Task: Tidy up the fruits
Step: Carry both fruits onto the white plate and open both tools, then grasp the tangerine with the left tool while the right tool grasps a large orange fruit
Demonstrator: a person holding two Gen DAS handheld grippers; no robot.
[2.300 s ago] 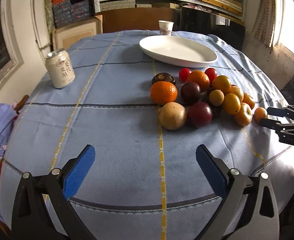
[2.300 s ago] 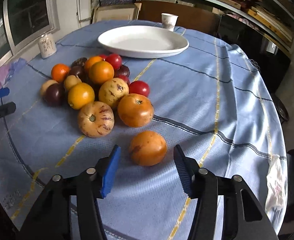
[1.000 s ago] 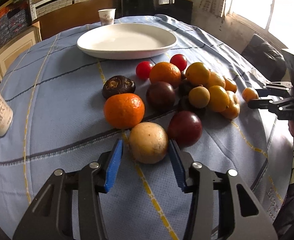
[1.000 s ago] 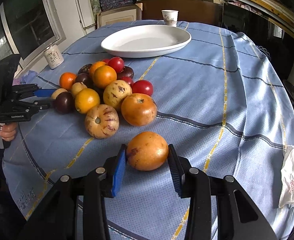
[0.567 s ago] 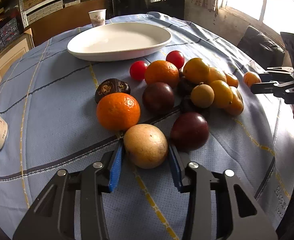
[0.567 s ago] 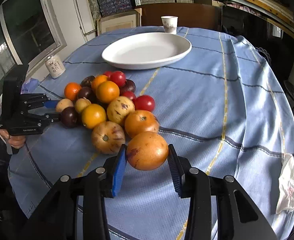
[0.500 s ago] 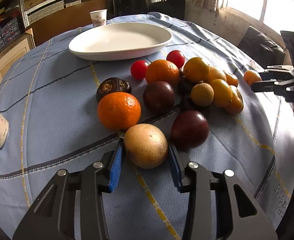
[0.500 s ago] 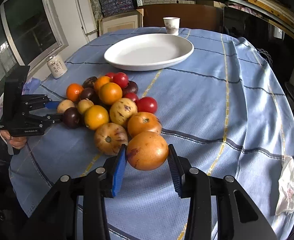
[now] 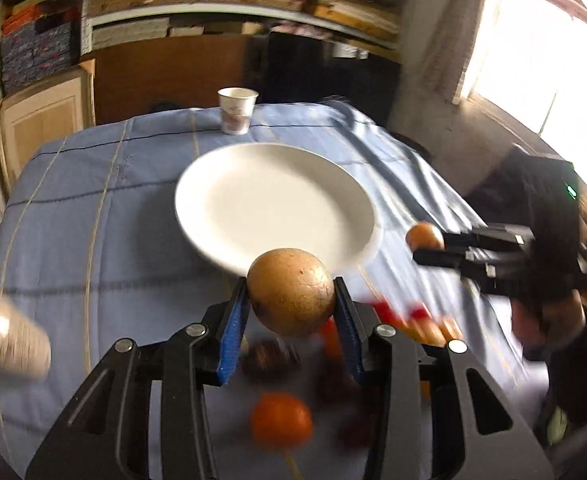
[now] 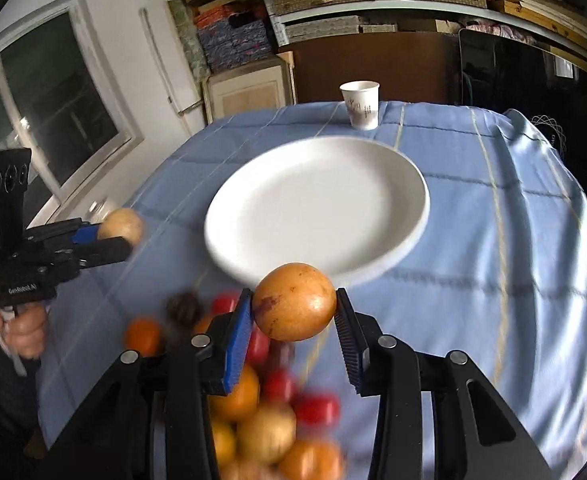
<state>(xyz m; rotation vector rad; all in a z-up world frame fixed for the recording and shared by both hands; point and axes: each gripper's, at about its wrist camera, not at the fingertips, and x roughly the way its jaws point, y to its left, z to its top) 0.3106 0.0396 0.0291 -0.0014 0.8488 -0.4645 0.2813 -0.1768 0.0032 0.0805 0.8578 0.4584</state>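
My left gripper (image 9: 291, 300) is shut on a round tan-brown fruit (image 9: 291, 292) and holds it in the air, in front of the near rim of the white plate (image 9: 273, 200). My right gripper (image 10: 293, 316) is shut on an orange-yellow fruit (image 10: 293, 306), also lifted, just short of the white plate (image 10: 317, 204). Each gripper shows in the other's view, the right gripper at the right (image 9: 429, 246) and the left gripper at the left (image 10: 113, 238). The pile of fruits (image 10: 253, 408) lies blurred on the cloth below.
A paper cup (image 9: 236, 110) stands behind the plate near the far edge of the blue tablecloth (image 9: 93, 208). A drink can (image 9: 9, 340) stands at the left, blurred. Shelves and cabinets fill the back wall. A person's hand (image 10: 21, 328) holds the left gripper.
Both grippers have lifted their fruits off the cloth and moved forward toward the plate. The fruit pile has dropped low in both views.
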